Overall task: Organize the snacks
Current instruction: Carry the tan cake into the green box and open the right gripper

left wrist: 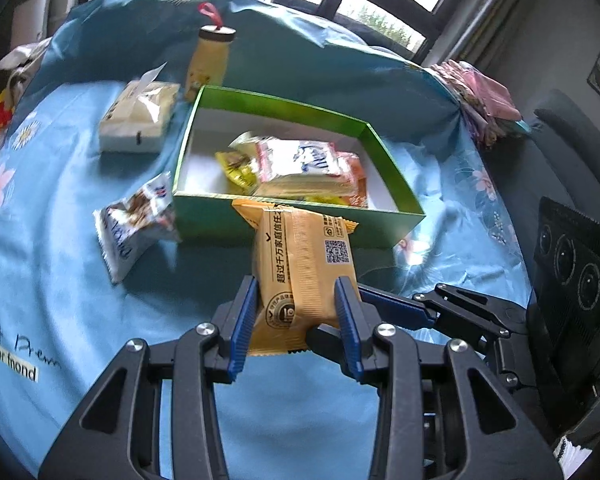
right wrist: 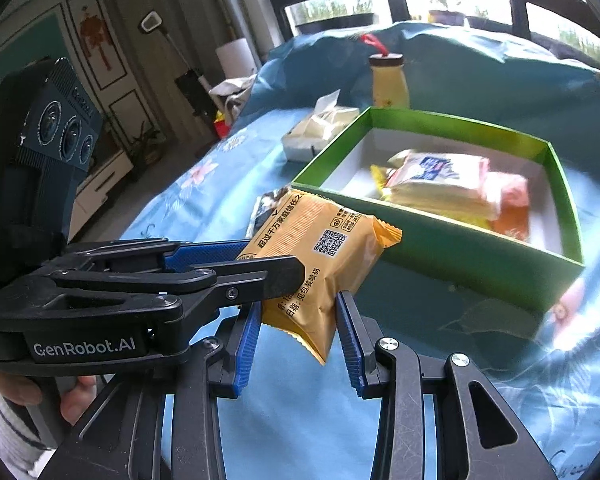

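Note:
An orange snack packet [left wrist: 303, 272] is gripped by both grippers at once, held above the blue cloth just in front of the green box [left wrist: 204, 124]. My left gripper [left wrist: 296, 304] is shut on the packet's near end. My right gripper [right wrist: 298, 320] is shut on the same packet [right wrist: 319, 252]; its fingers [left wrist: 395, 308] enter the left wrist view from the right. The green box [right wrist: 439, 256] holds several snack packets [right wrist: 443, 184]. A blue-white snack packet [left wrist: 136, 224] lies on the cloth left of the box.
A tissue pack [left wrist: 140, 116] and a yellow bottle [left wrist: 210, 60] with a red loop stand behind the box's left corner. A floral blue cloth [left wrist: 60, 280] covers the table. Folded pink fabric [left wrist: 479, 100] sits at the far right edge.

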`<state>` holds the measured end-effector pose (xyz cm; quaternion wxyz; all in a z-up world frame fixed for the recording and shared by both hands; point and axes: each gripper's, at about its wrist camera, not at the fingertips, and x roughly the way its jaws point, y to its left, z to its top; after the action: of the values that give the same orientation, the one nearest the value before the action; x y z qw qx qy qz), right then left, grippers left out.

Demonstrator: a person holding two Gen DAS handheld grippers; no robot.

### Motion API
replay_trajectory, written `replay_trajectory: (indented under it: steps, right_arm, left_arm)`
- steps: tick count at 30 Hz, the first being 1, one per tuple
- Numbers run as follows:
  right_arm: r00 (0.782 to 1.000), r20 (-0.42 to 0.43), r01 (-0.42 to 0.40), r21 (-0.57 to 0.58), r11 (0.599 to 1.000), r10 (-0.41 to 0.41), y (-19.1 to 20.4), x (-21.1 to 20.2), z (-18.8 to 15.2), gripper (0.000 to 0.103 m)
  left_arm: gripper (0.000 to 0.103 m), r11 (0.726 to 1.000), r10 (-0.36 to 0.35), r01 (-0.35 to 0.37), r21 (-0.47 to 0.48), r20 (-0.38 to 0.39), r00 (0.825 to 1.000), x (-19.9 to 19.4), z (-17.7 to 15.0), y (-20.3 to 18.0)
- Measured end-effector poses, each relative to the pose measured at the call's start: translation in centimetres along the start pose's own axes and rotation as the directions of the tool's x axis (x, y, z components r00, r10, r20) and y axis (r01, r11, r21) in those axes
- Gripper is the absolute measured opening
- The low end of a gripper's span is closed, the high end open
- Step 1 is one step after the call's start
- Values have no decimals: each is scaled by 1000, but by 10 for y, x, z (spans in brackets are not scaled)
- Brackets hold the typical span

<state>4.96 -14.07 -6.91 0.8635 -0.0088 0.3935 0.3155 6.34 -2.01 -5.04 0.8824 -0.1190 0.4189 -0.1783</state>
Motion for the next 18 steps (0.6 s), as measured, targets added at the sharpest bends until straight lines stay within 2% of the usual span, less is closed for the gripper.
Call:
replay_trajectory:
  steps: [9,18]
  right_arm:
    - [998,56,32,31,999,-34,-21,-14,13,40]
    - [993,100,56,59,997,-62,-49,-12,39,40]
  left_arm:
    - [38,998,-27,26,50,12,1000,12,25,-17]
    - [38,995,-49,48,82,19,999,32,66,-23]
